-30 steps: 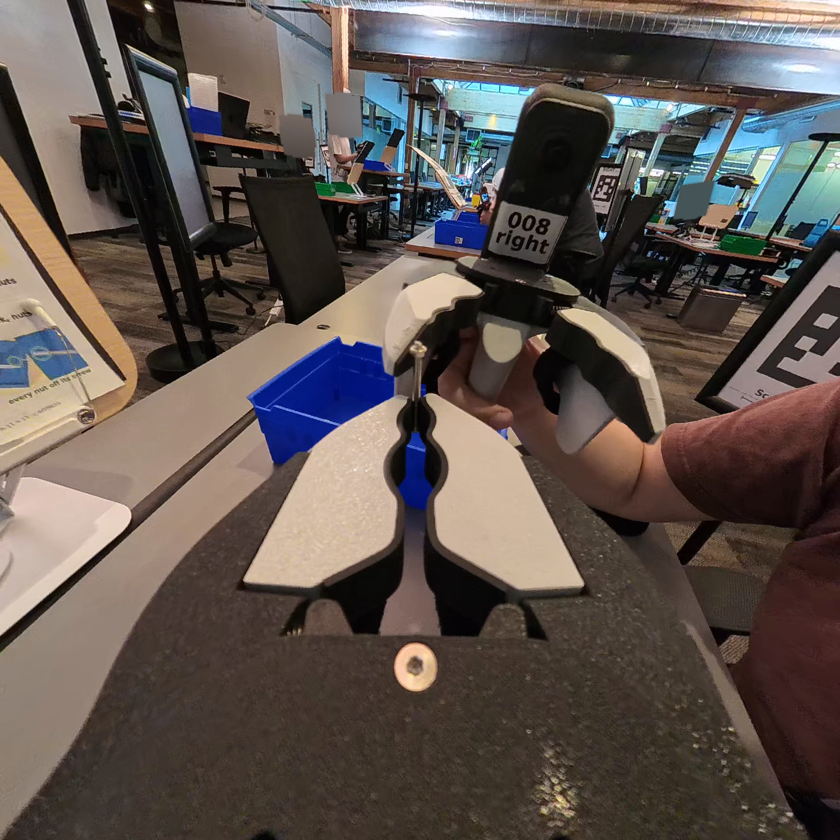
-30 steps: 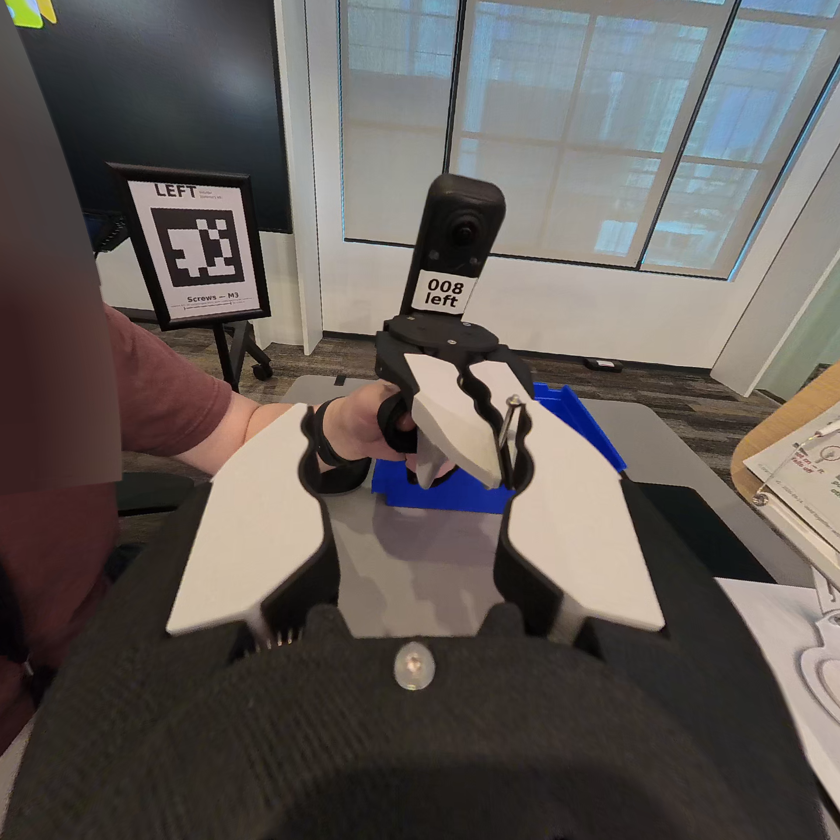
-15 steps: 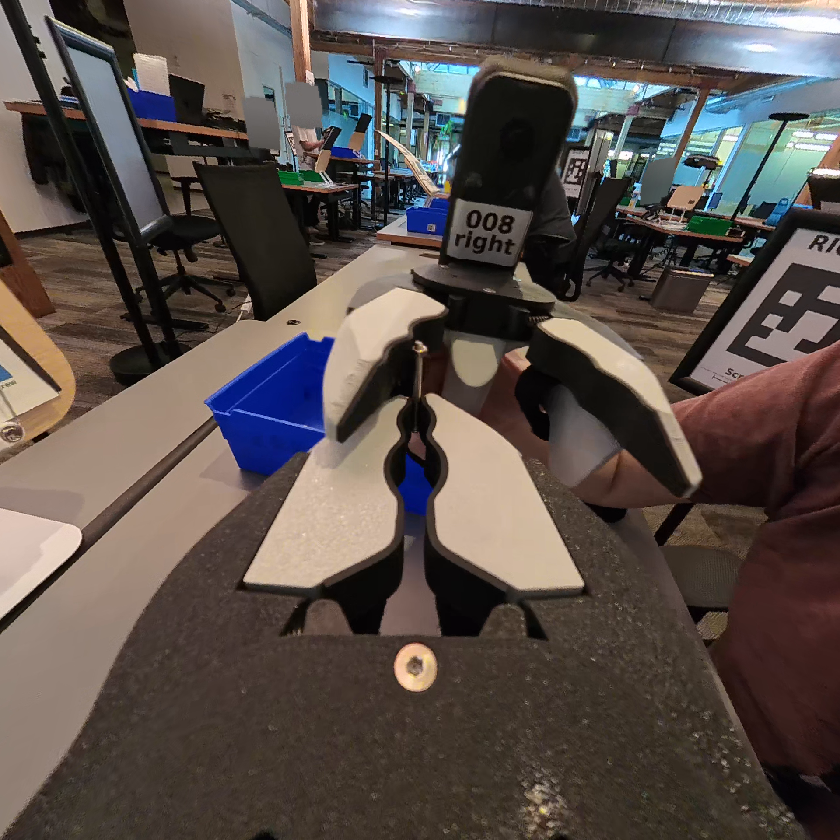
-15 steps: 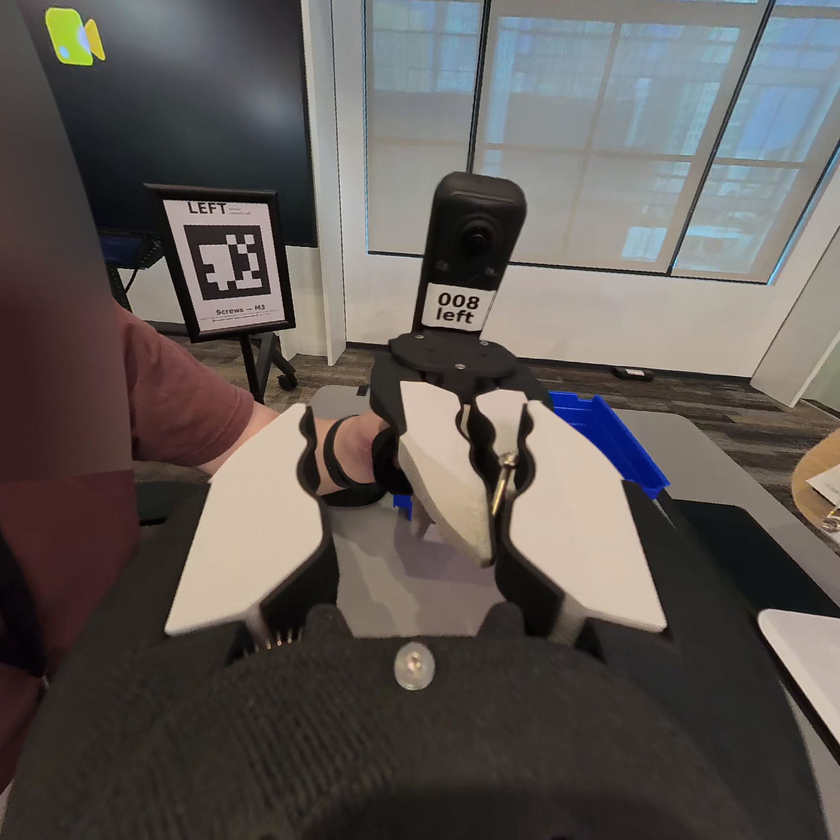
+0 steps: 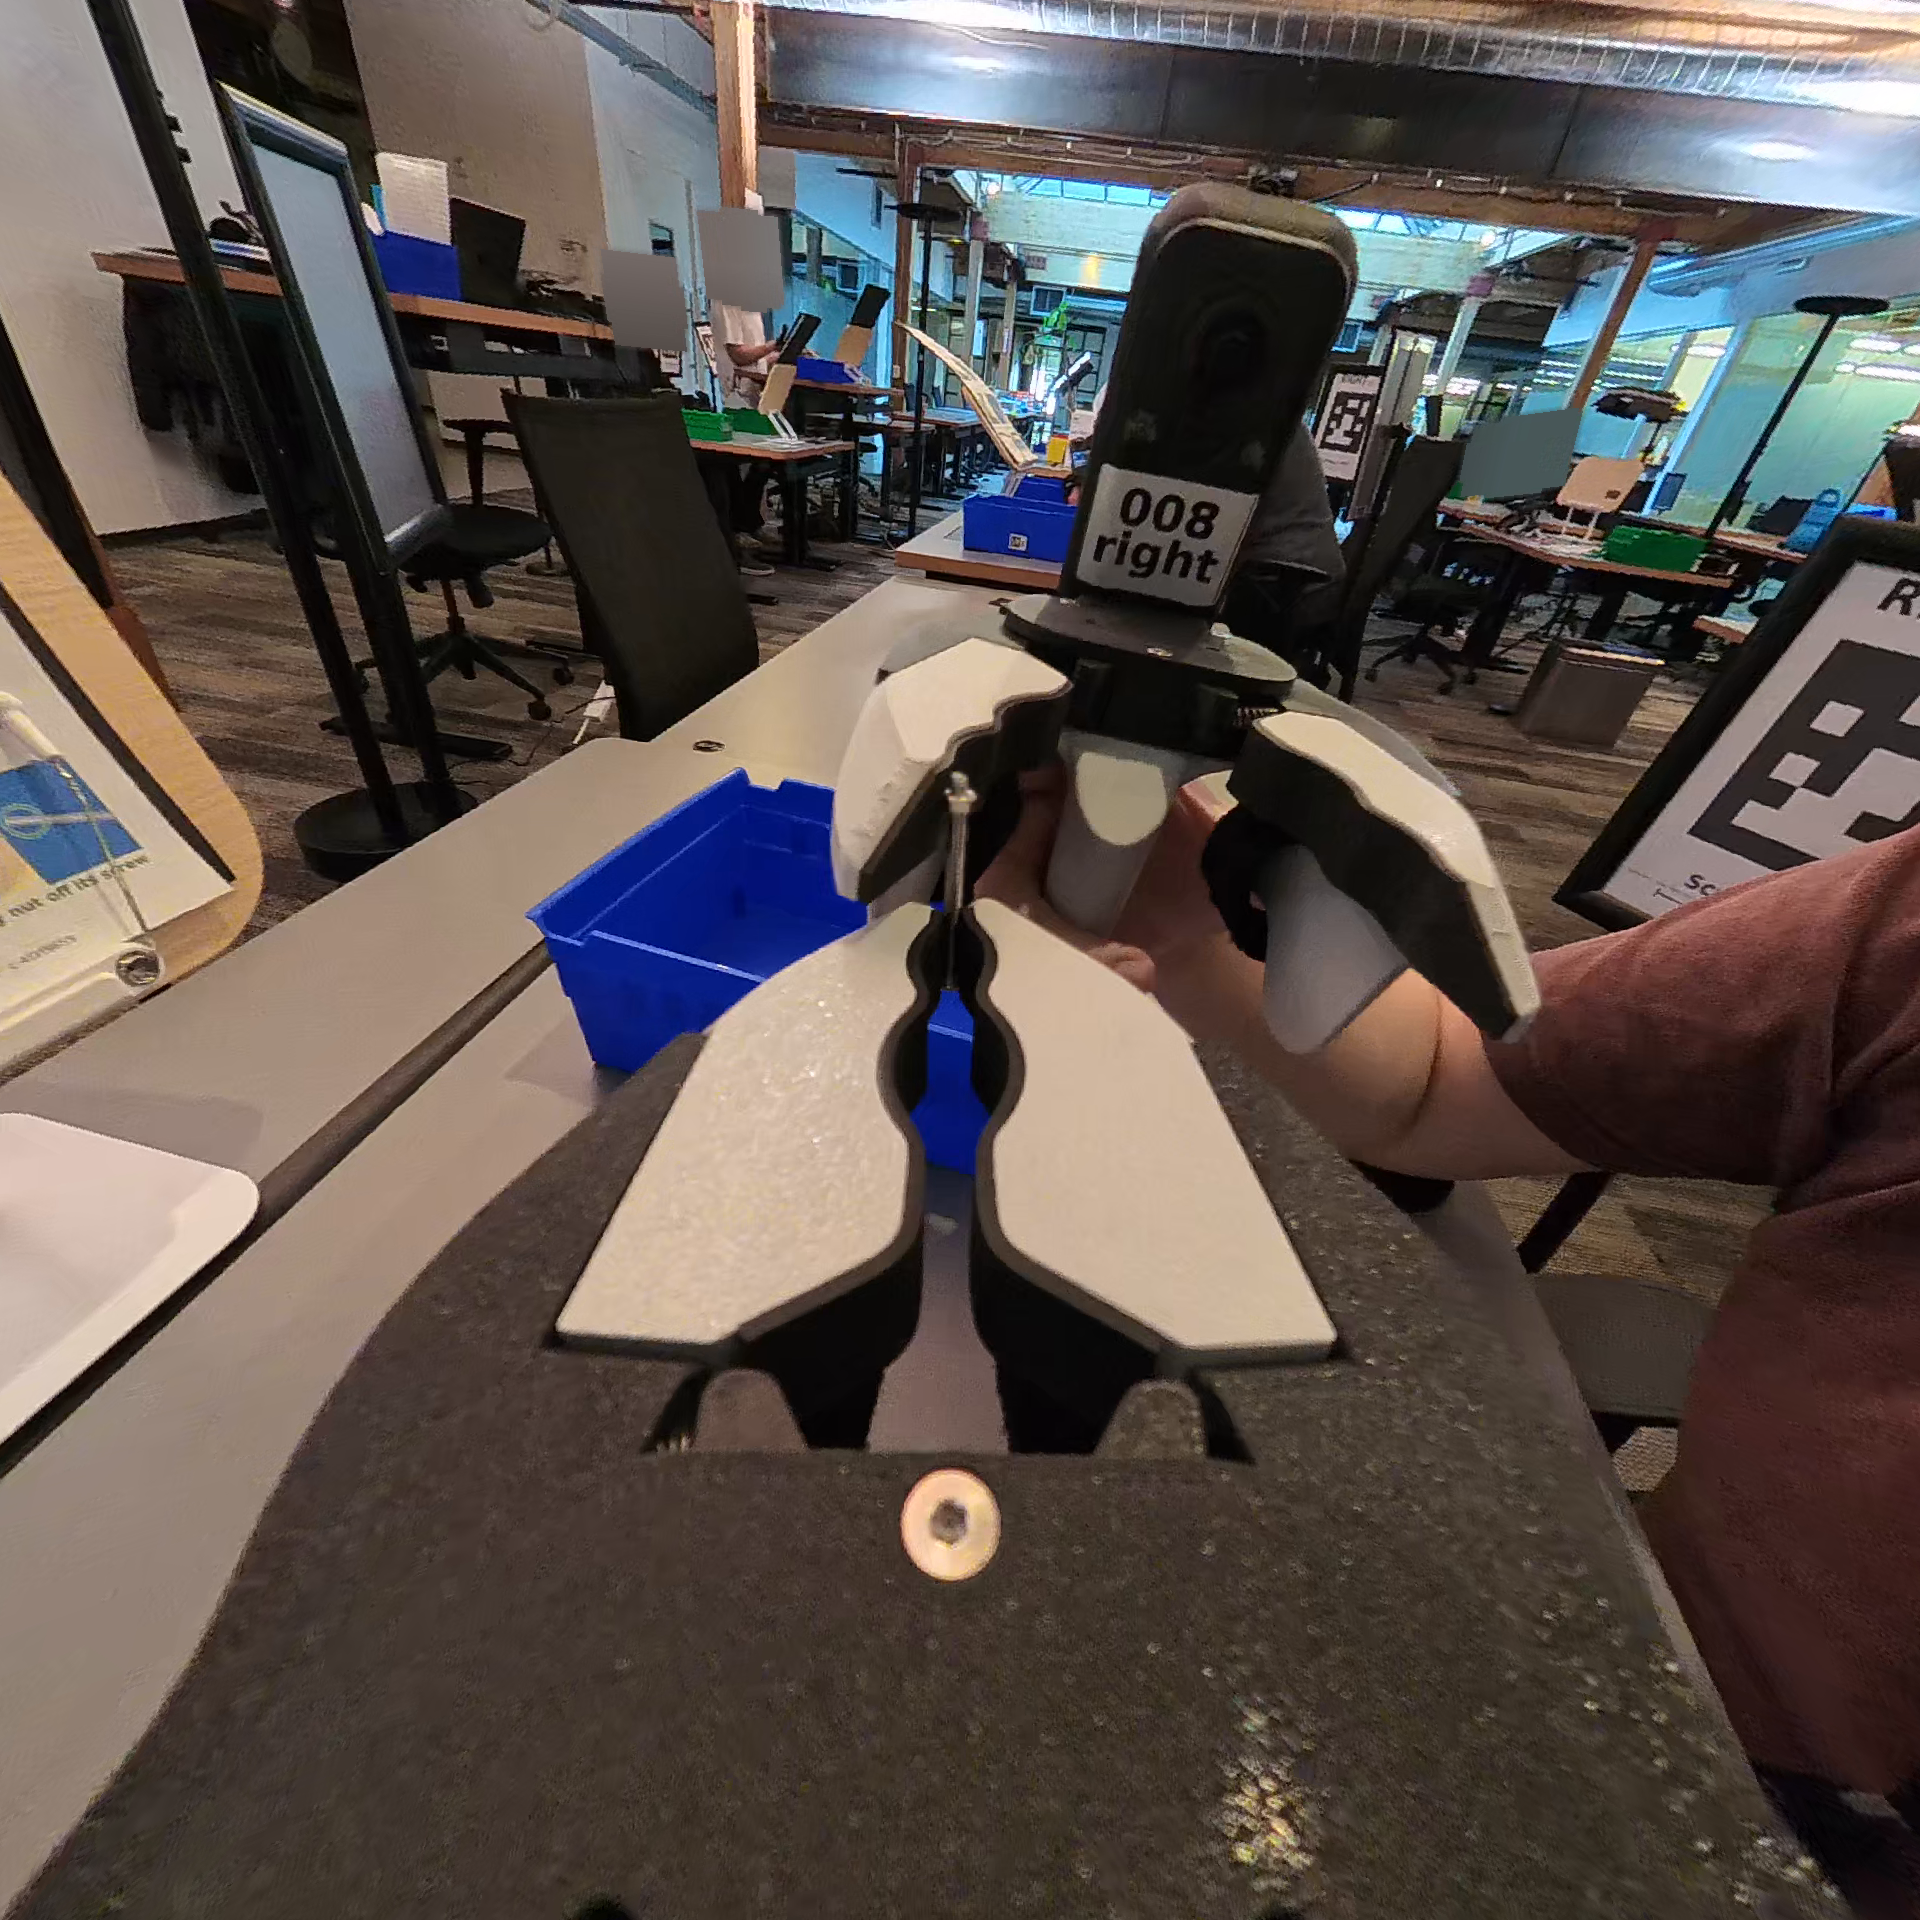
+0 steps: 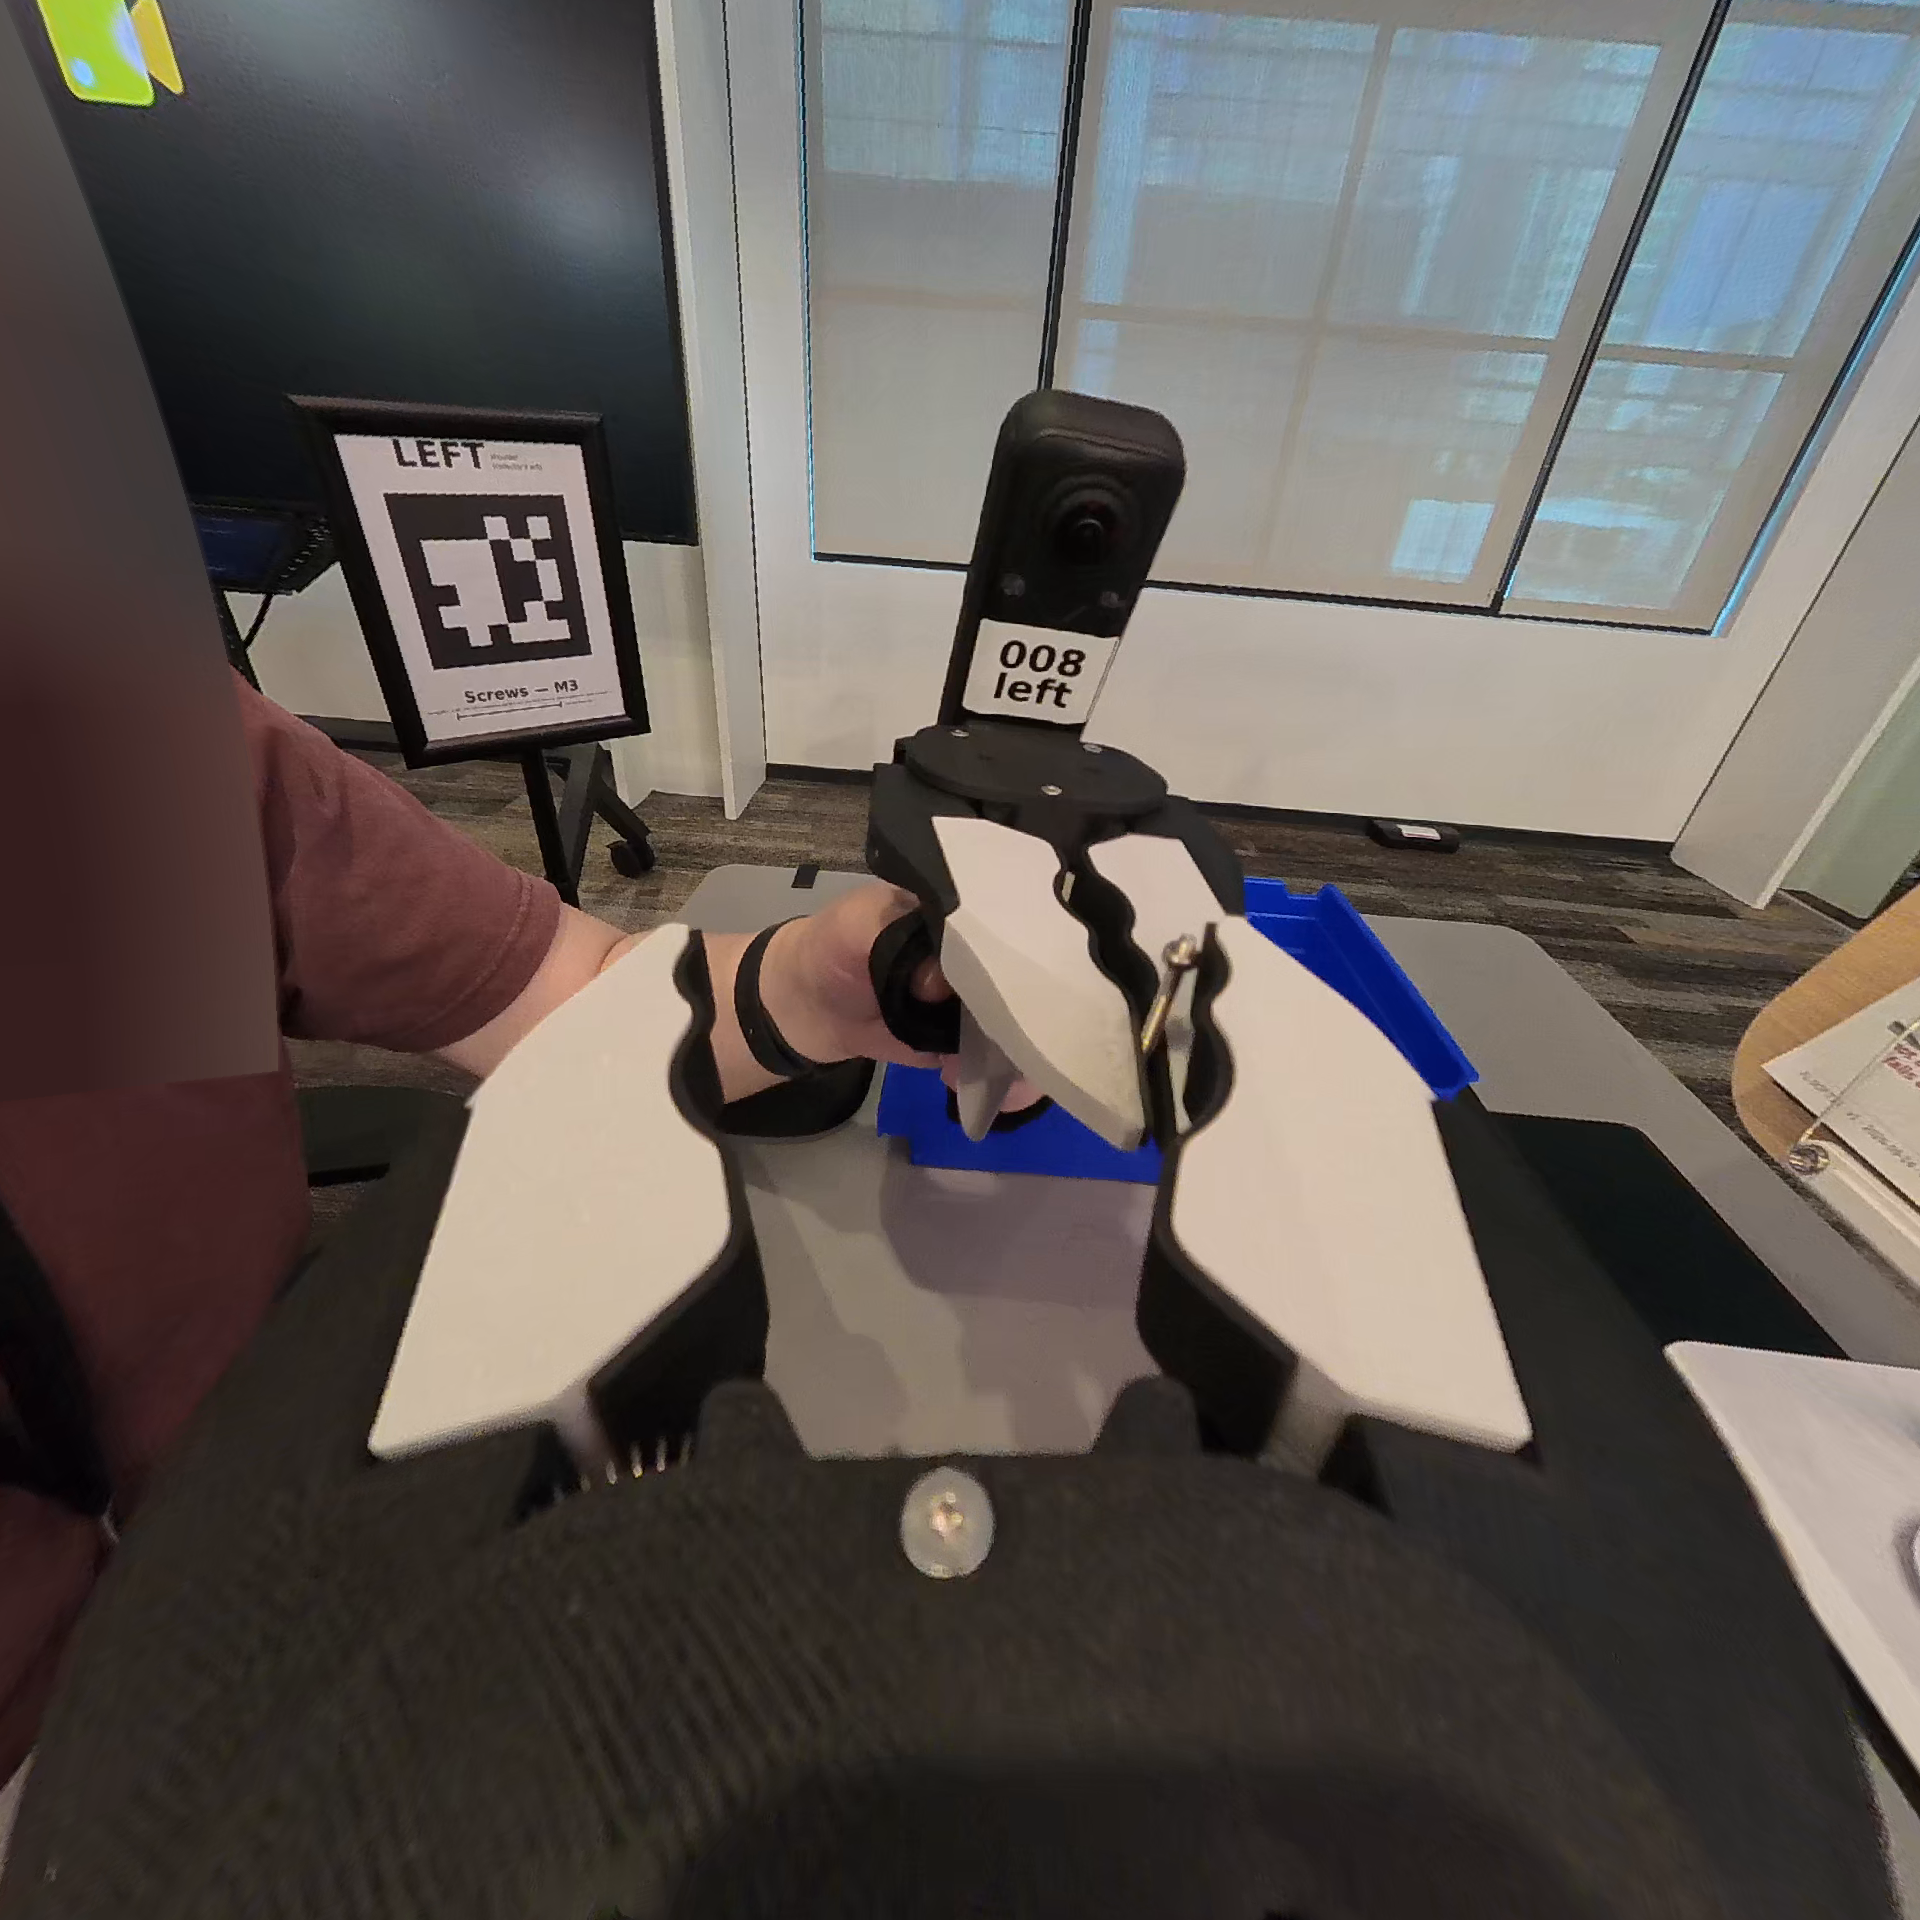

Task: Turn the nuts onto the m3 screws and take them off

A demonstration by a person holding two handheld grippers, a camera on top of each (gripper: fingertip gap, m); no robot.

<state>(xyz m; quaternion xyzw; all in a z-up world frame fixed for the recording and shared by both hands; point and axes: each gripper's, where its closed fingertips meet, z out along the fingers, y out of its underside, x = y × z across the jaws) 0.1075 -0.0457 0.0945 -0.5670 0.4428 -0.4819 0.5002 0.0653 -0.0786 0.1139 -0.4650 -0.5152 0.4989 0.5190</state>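
My left gripper [image 5: 951, 920] is shut on a thin silver M3 screw [image 5: 956, 852] that stands up out of its fingertips. A small head or nut sits at the screw's top; I cannot tell which. My right gripper [image 5: 1190, 956] faces it, open and empty, with one finger [image 5: 935, 748] right beside the screw's top. In the right wrist view my right gripper [image 6: 951, 966] is wide open, and the left gripper [image 6: 1143, 1091] holds the tilted screw [image 6: 1169, 987] against the inner edge of my right finger [image 6: 1320, 1143]. No loose nut shows.
A blue bin [image 5: 707, 914] stands on the grey table [image 5: 312, 997] just beneath the grippers, also in the right wrist view [image 6: 1340, 987]. Framed marker signs [image 5: 1818, 748] [image 6: 488, 582] stand at each side. An instruction board [image 5: 62, 831] and a white sheet [image 5: 83, 1226] lie at the left. Some 5 cm of space lies between my two pairs of fingers.
Both grippers drew closer together, then eased back slightly. The screw now leans against the right gripper's finger edge. The left stays shut on the screw, the right stays open.
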